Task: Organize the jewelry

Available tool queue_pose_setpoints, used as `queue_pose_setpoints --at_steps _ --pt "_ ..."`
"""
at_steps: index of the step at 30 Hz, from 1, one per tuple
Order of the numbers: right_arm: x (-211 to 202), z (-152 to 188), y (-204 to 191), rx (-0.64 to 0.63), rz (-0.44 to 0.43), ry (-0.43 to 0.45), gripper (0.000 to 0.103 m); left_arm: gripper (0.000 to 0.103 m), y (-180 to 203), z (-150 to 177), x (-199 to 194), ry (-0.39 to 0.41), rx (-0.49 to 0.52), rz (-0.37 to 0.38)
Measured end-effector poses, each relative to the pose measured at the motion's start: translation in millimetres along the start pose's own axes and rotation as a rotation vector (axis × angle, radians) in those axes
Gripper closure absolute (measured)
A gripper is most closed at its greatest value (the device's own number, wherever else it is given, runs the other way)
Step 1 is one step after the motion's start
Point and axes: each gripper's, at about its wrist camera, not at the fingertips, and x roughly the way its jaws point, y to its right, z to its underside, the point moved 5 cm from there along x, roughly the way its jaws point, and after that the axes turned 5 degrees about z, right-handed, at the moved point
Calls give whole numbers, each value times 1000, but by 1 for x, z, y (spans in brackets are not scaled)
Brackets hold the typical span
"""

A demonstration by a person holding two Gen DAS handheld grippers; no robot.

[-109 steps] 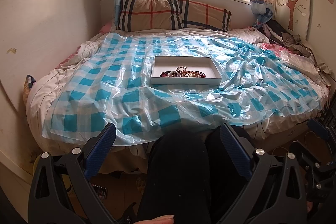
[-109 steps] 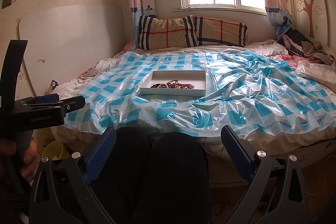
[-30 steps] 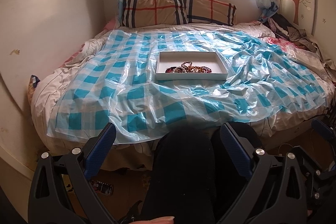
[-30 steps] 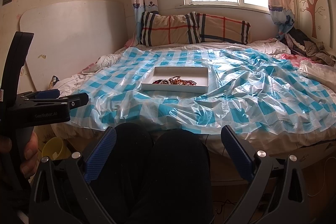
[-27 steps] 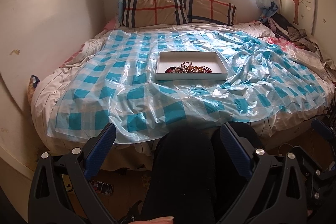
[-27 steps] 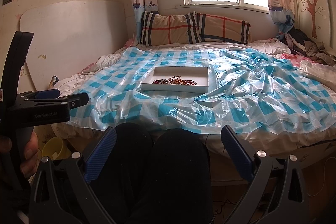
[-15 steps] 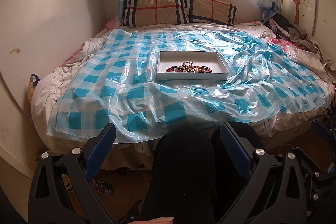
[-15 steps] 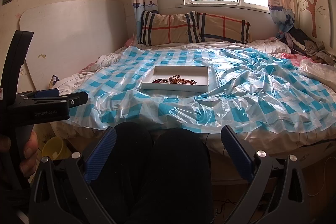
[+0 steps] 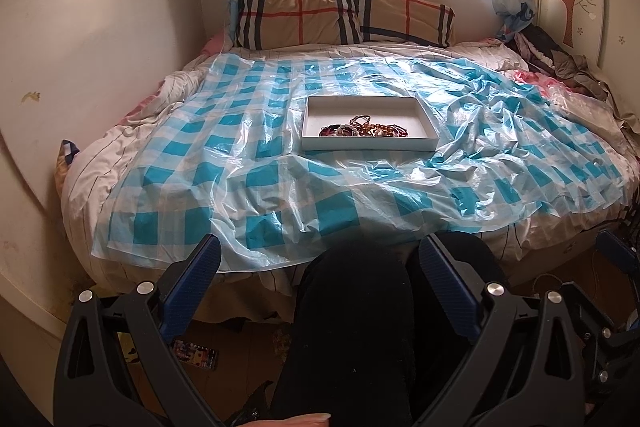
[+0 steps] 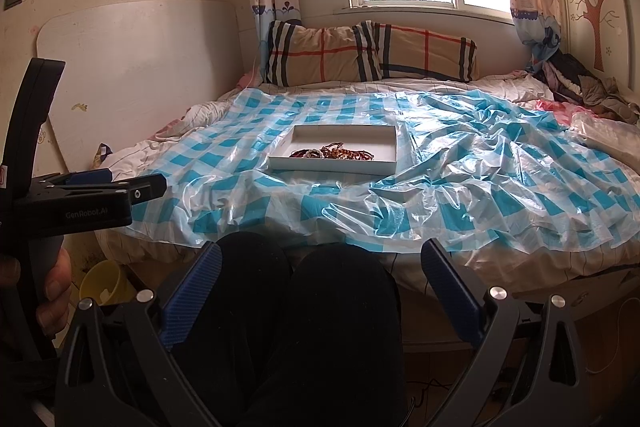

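A shallow white box (image 9: 312, 107) (image 10: 384, 141) lies in the middle of the bed on a blue-checked plastic sheet (image 9: 248, 147) (image 10: 460, 179). A tangle of beaded bracelets and hair ties (image 9: 362, 129) (image 10: 332, 153) lies along the box's near side. My left gripper (image 9: 320, 259) is open and empty, held low over the person's black-trousered knees, well short of the bed. My right gripper (image 10: 320, 259) is open and empty, likewise over the knees. The left gripper's body (image 10: 88, 203) shows at the left of the right wrist view.
Two plaid pillows (image 9: 344, 15) lean under the window at the far side. Clothes (image 10: 580, 83) pile at the bed's far right. A white board (image 10: 132, 67) leans on the left wall. A yellow tub (image 10: 100, 283) and a small packet (image 9: 194, 351) lie on the floor.
Both cameras have drifted very slightly; the box sits a touch differently in frame. Both grippers stay open and empty.
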Motion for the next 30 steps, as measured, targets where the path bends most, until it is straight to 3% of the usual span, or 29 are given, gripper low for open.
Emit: queue_pose_setpoints --at_steps 9,20,24,30 --pt "0 0 0 0 0 0 7 8 5 1 2 -1 16 -22" --pt "0 -1 0 -1 0 -1 7 8 1 3 0 12 -31 21" --pt "0 0 0 0 1 -1 7 8 -1 2 1 22 -20 -23" --pt "-2 1 1 -2 5 4 7 8 -2 3 8 -18 -28 -22"
